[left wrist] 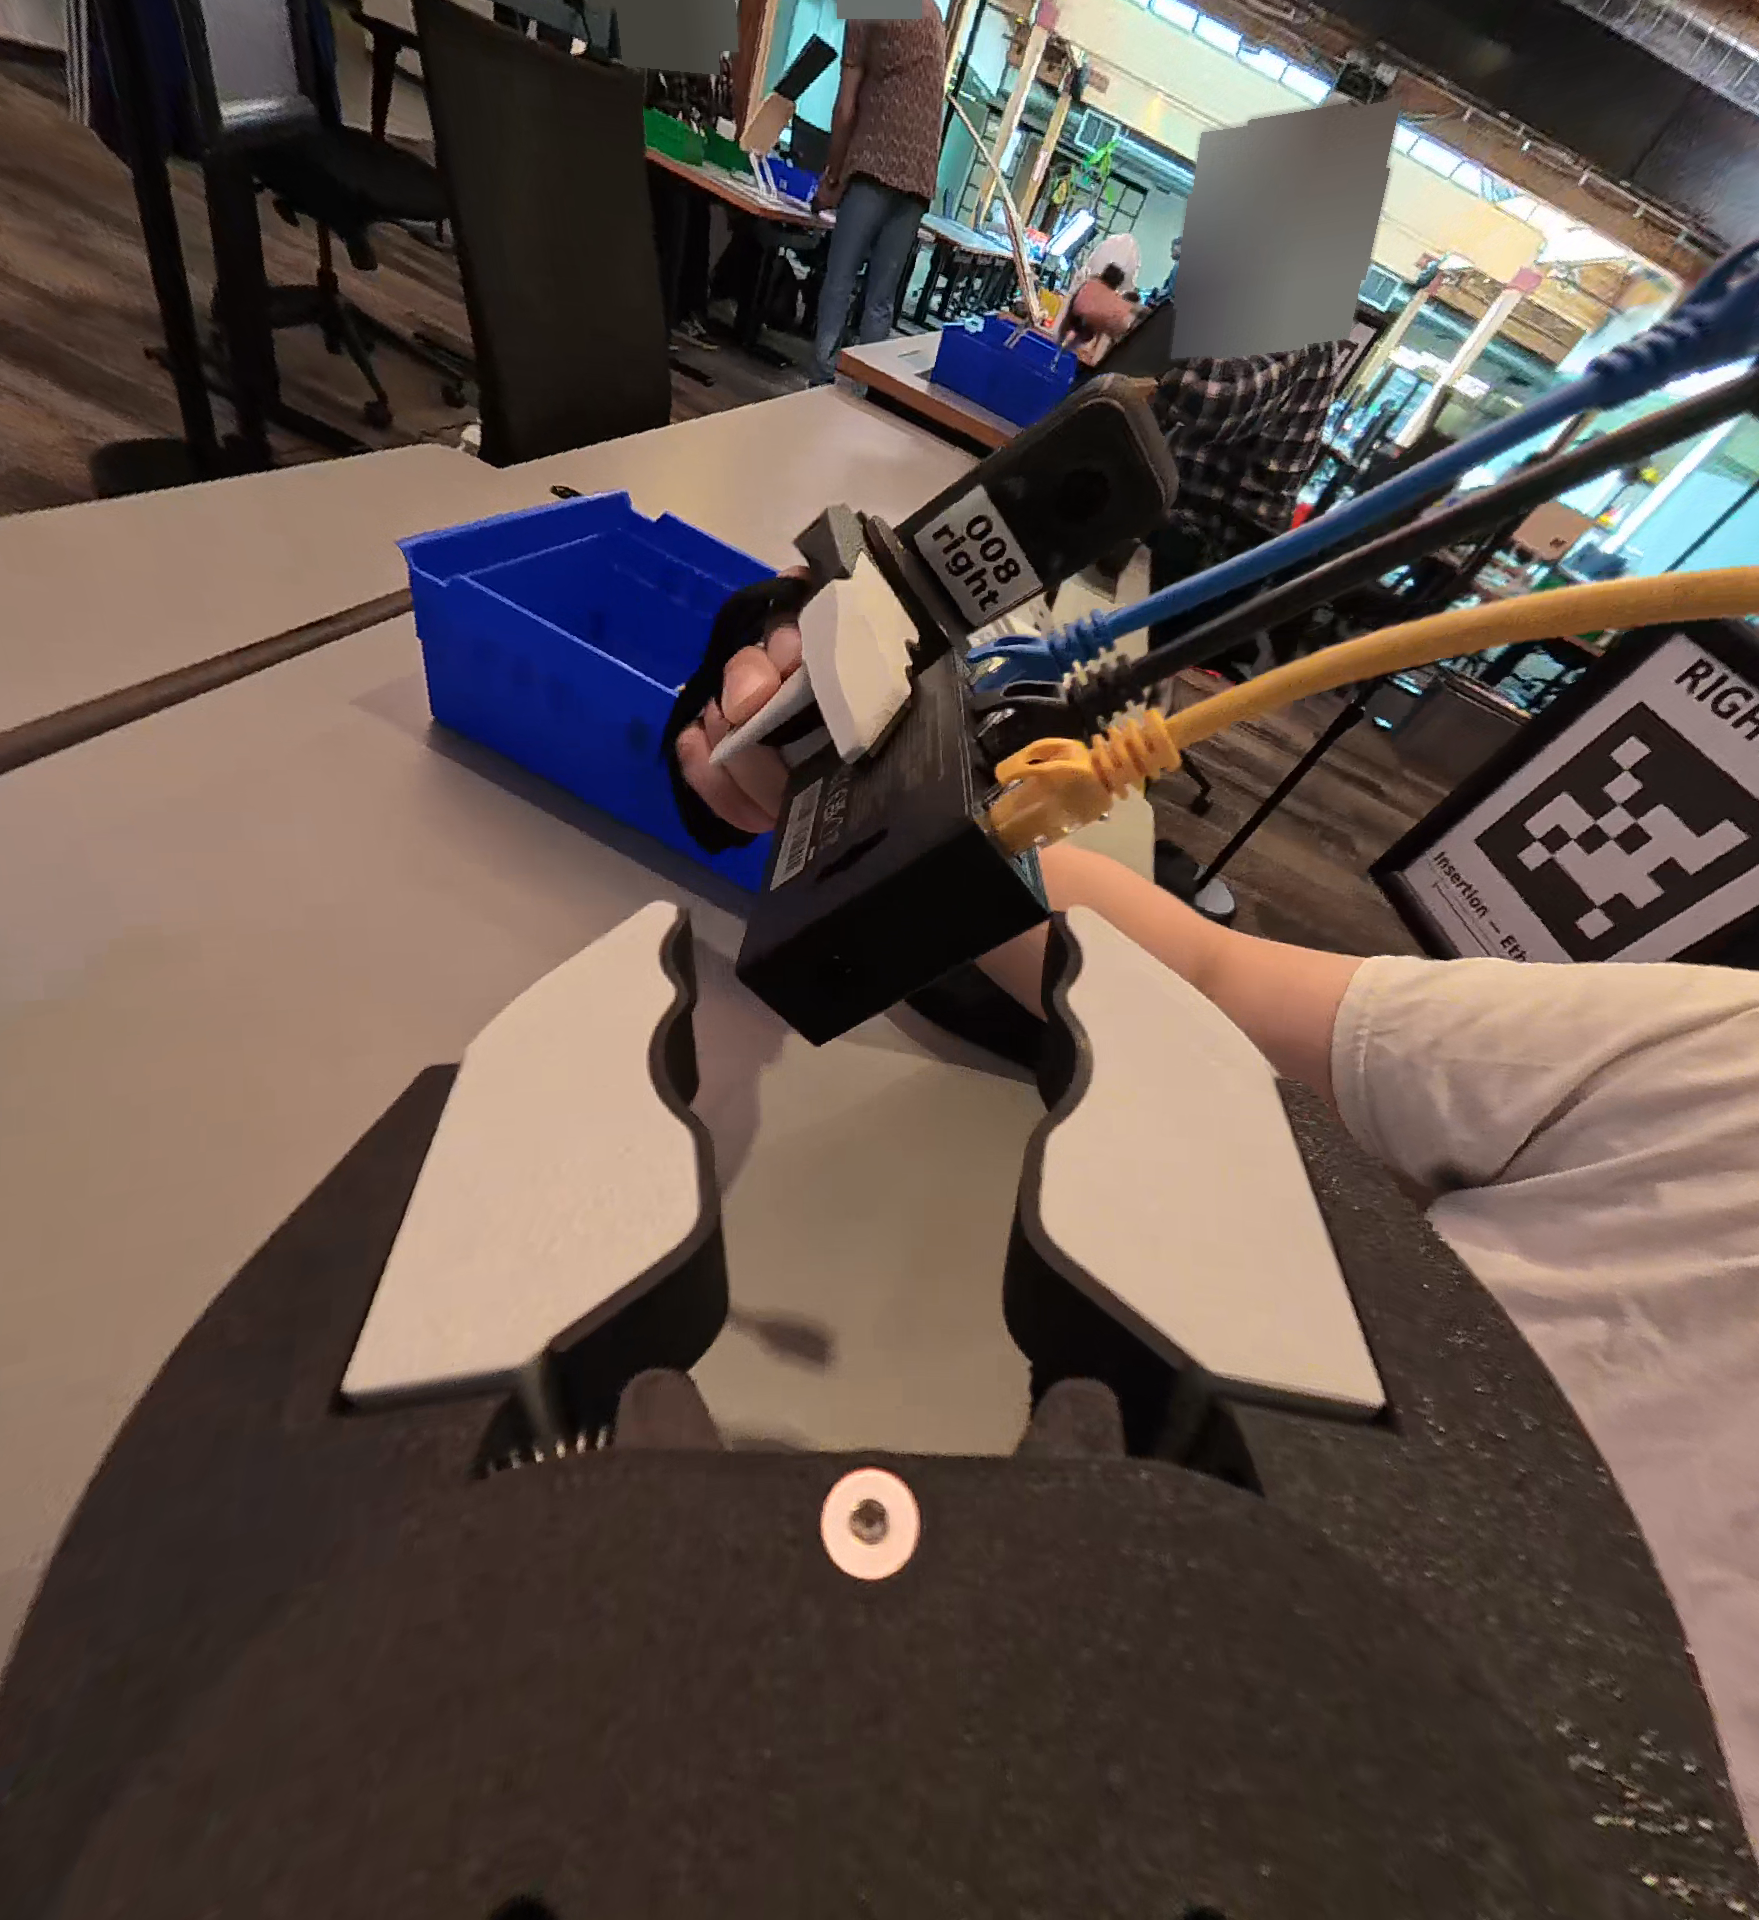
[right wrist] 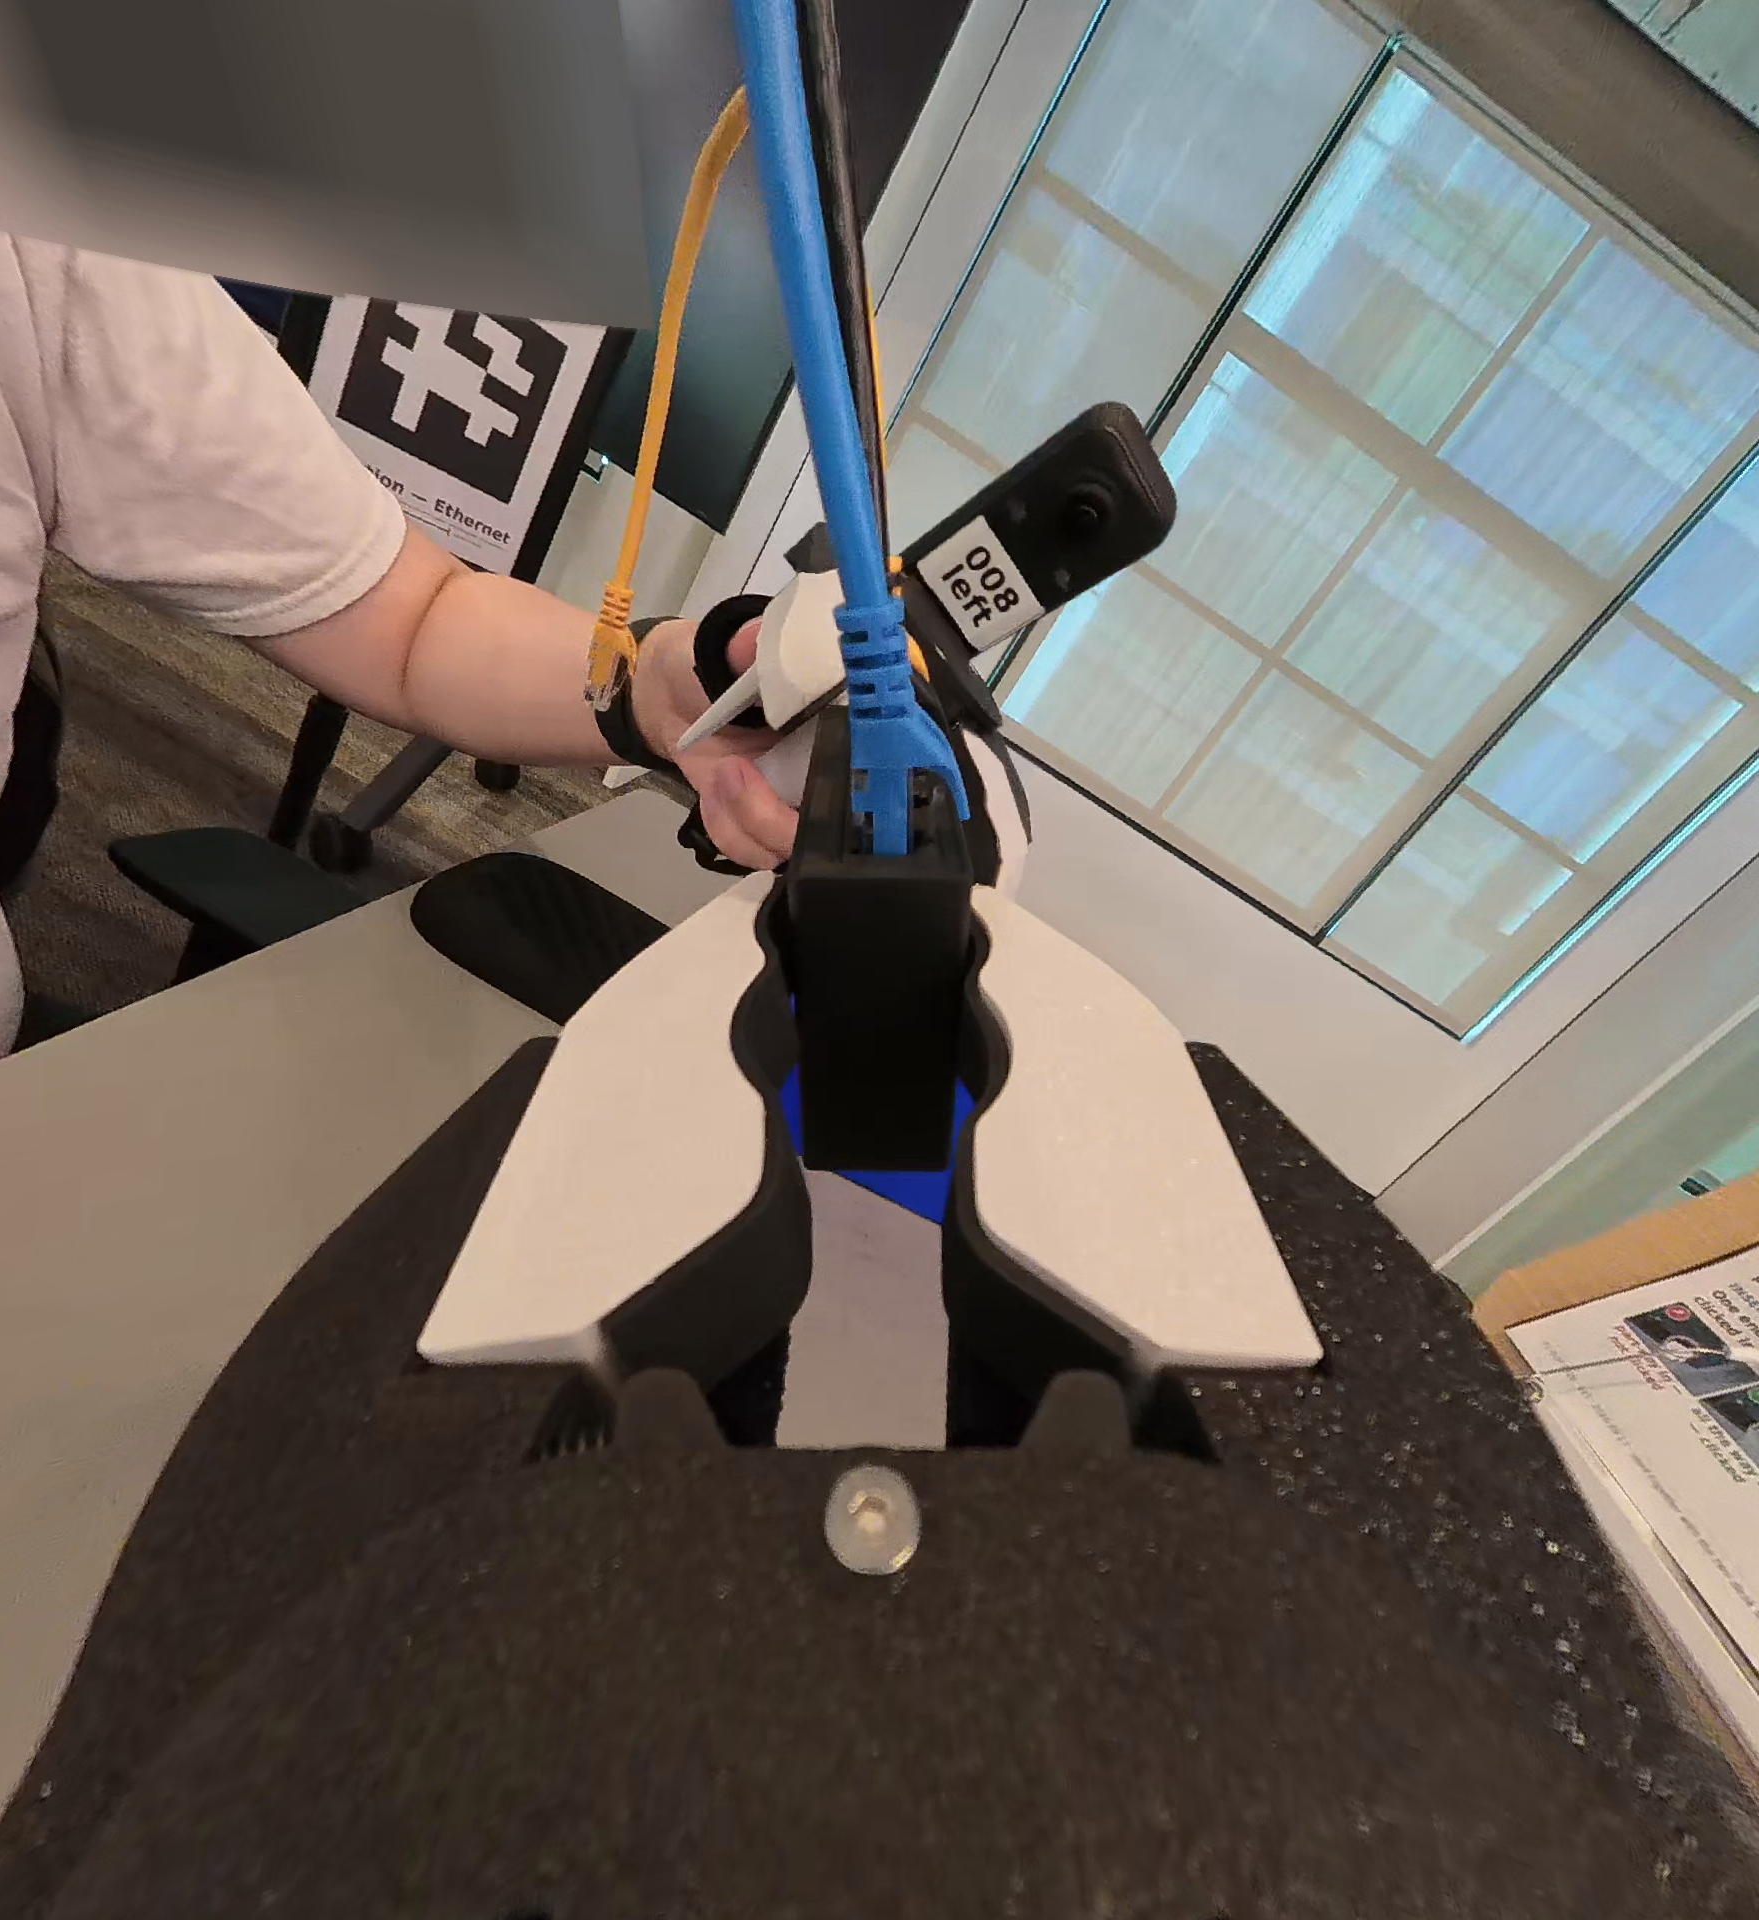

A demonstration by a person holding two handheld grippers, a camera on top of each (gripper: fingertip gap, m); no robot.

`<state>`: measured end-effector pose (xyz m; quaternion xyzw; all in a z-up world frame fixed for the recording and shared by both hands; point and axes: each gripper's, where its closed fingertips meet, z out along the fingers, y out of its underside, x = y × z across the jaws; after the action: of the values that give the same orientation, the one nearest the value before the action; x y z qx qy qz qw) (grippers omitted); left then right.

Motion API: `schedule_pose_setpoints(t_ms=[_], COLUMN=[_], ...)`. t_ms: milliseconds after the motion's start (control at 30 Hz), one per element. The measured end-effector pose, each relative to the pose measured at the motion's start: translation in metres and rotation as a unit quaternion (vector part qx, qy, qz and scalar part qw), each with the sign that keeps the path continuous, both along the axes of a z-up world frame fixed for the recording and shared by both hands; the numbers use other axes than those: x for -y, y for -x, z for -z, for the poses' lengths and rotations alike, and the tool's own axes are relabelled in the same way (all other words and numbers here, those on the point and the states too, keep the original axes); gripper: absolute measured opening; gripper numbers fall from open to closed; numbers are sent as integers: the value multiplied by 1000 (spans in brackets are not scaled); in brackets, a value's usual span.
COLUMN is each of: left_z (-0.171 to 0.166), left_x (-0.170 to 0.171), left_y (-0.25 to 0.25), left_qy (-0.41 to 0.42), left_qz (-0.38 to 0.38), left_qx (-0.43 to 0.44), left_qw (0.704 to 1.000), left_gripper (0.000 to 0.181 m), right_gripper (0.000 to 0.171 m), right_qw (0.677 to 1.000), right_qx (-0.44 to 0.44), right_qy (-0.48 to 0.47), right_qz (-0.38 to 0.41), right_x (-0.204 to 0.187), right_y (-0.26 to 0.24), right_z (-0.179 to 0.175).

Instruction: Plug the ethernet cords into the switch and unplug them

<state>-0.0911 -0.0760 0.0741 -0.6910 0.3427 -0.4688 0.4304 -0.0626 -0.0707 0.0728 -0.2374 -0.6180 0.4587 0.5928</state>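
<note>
My right gripper (right wrist: 875,914) is shut on a black switch (right wrist: 875,1039) and holds it tilted above the table. It also shows in the left wrist view (left wrist: 859,675), gripping the switch (left wrist: 885,894) from the far side. A blue cord (left wrist: 1270,561), a black cord (left wrist: 1322,603) and a yellow cord (left wrist: 1062,784) are plugged into the switch's side. The blue plug (right wrist: 885,727) faces the right wrist camera. The yellow cord's other end (right wrist: 610,655) hangs free. My left gripper (left wrist: 870,925) is open and empty, its tips just short of the switch's near corner.
A blue bin (left wrist: 563,644) stands on the grey table (left wrist: 231,987) behind the switch. A framed marker sign (left wrist: 1633,821) stands at the right. An instruction sheet (right wrist: 1685,1455) on a cardboard box lies at the right. The person's arm (left wrist: 1218,977) crosses behind the left gripper. Tip to tip, the grippers are about 4 cm apart.
</note>
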Motion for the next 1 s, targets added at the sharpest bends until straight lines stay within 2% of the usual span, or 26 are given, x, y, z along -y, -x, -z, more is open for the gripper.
schedule_pose_setpoints(t_ms=[67, 133, 333, 500, 667, 700, 867, 1000], left_z=[2, 6, 17, 19, 19, 21, 33, 35], left_x=[1, 0, -3, -12, -12, -12, -13, -15], left_y=[-1, -3, -10, -15, -24, -26, -32, -32], left_qy=[5, -33, -130, -186, -208, -213, -227, -238], left_qz=[9, 9, 15, -8, -6, -6, -11, -20], left_qx=[4, -16, -66, -99, -113, -123, -161, -161], left_qw=[1000, 999, 989, 977, 972, 969, 961, 958], left_gripper=[62, 60, 56, 39, 35, 29, 35, 29], right_gripper=[26, 27, 26, 26, 26, 27, 26, 26], right_qw=[1000, 1000, 992, 981, 979, 979, 973, 975], right_qx=[10, 20, 19, 4, 17, 18, -3, 5], right_qy=[0, 9, 110, 171, 174, 173, 186, 180], right_qz=[3, 8, -55, -97, -108, -107, -134, -128], right_x=[0, -3, -3, -7, -8, -8, -7, -8], right_y=[3, 6, 8, 7, 9, 10, 2, 2], right_z=[3, 6, 8, 9, 19, 20, 15, 18])
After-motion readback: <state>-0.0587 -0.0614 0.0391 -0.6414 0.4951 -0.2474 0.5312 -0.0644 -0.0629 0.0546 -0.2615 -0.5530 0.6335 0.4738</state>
